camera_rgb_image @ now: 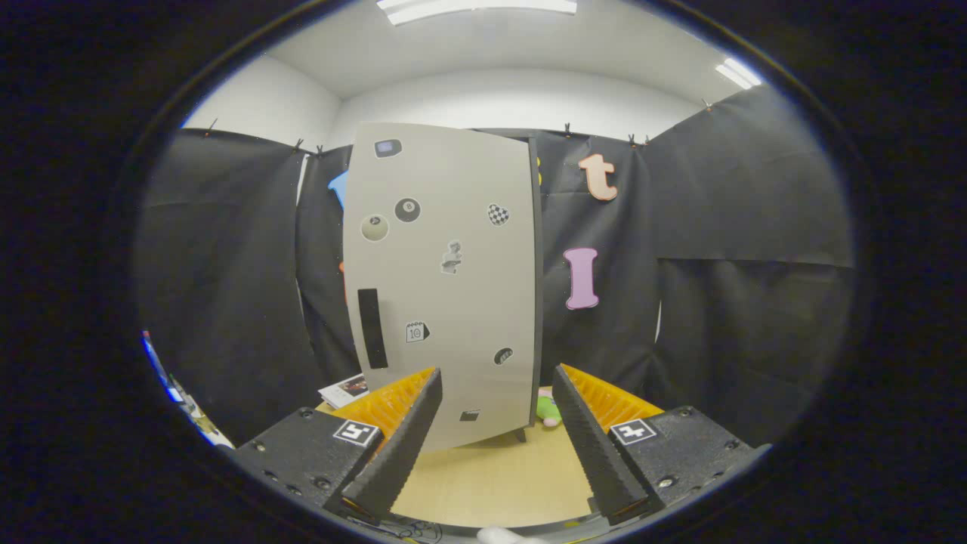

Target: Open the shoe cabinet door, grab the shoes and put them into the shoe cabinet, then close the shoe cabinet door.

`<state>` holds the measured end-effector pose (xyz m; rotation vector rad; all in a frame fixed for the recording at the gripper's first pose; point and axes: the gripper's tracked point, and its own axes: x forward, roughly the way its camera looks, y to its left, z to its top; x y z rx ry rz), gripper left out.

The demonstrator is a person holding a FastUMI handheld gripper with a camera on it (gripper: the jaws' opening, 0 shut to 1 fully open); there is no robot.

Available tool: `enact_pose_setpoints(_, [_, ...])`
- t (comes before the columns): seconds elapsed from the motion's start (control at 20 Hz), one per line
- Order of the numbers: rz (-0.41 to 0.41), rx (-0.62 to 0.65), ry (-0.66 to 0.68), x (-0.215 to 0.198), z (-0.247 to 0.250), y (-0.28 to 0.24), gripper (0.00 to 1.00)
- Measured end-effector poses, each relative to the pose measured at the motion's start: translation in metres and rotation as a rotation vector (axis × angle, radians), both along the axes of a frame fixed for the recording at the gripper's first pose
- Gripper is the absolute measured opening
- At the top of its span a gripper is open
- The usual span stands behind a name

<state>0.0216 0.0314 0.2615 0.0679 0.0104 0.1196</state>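
The shoe cabinet [446, 287] stands tall on the counter [491, 483], straight ahead of your jaws and a little past their tips. Its pale door [468, 249] is flat and shut across the front. That fits a door not opened, and it also fits a door closed again after the shoes went in. You cannot see inside, so you cannot tell which.

The long dark handle [372, 329] runs up and down near the door's left edge, above and beyond your left finger. The door's right edge meets a dark side panel [537, 287].

Your gripper [497, 397] has its jaws spread wide, with nothing between them.

A small green and pink thing [548, 412] lies on the counter by the cabinet's right foot. It is too small to tell if it is a shoe.

Stickers [408, 210] dot the door: a black eight ball, a checkered heart, and a calendar page that reads 10.
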Motion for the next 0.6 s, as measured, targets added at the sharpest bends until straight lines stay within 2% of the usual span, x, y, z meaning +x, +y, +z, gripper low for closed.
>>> enact_pose_setpoints(0.2, [-0.038,-0.005,0.001,-0.018,-0.006,-0.004,0.97])
enact_pose_setpoints(0.6, [-0.059,-0.007,0.010,-0.037,-0.015,-0.002,0.97])
